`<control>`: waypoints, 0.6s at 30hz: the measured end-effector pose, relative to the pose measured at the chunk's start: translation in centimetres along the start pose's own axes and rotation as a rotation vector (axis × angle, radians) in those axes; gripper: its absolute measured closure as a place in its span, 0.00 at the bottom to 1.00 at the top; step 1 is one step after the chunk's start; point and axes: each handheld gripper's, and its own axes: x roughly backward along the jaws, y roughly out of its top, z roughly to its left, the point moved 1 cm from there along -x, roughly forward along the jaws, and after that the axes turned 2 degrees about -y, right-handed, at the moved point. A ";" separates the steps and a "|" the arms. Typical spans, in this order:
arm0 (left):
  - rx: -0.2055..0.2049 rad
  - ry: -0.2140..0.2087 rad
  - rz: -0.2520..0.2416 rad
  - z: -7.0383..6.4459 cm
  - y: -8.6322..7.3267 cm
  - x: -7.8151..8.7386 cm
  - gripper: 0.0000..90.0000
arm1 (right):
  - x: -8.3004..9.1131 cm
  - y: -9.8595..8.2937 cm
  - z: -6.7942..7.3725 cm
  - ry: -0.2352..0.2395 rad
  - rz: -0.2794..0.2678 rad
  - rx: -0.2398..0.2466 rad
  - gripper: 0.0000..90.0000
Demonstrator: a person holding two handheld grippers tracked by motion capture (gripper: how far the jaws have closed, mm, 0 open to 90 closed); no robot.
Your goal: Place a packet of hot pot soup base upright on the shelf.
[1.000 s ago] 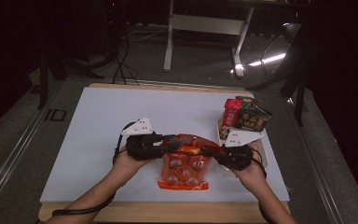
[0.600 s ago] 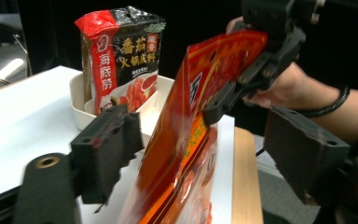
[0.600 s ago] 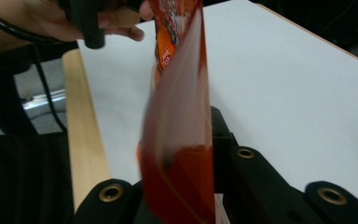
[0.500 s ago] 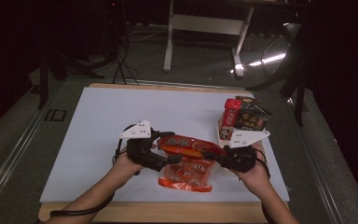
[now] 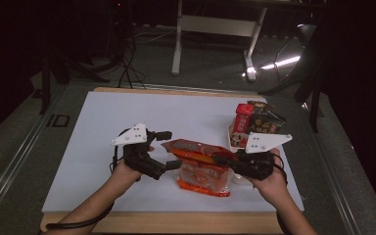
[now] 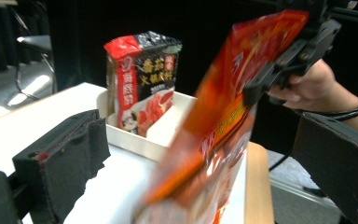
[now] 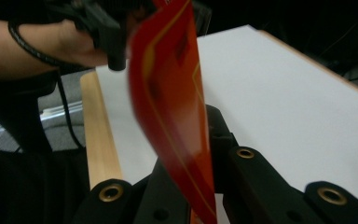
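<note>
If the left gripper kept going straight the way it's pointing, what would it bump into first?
Most likely the orange snack bag, which hangs between the open left gripper jaws. Behind it stands the white tray with a red-and-black packet. Depth is hard to judge.

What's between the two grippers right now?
The orange snack bag, seen in the high view: right gripper clamps its edge, left gripper stands open beside it.

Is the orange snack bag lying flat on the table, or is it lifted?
Lifted. The right gripper is shut on the orange snack bag's upper edge; in the left gripper view it hangs tilted above the white table.
</note>
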 end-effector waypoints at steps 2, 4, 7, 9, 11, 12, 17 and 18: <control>-0.004 0.005 -0.001 0.1 -0.2 0.2 0.03 | 0.5 0.5 -0.1 -0.018 -0.013 0.006 1.00; -0.019 0.027 0.019 0.2 -0.3 0.3 0.03 | 0.9 0.9 -0.3 -0.027 -0.027 0.000 1.00; -0.025 0.051 0.021 0.2 -0.6 0.5 0.03 | 1.8 1.8 -0.6 -0.051 -0.043 -0.009 1.00; -0.026 0.061 0.029 0.2 -0.8 0.6 0.03 | 2.1 2.3 -0.7 -0.059 -0.054 -0.004 1.00; -0.030 0.059 0.027 0.1 -1.1 0.7 0.03 | 2.6 3.0 -0.8 -0.080 -0.065 0.004 1.00; -0.029 0.064 0.028 0.0 -1.2 0.8 0.03 | 2.9 3.2 -0.9 -0.080 -0.073 0.003 1.00; 0.011 0.056 0.017 -0.1 -1.8 1.3 0.03 | 4.3 4.6 -1.4 -0.108 -0.107 0.012 1.00; 0.018 0.060 0.022 -0.1 -1.9 1.4 0.03 | 4.6 4.8 -1.5 -0.117 -0.113 0.011 1.00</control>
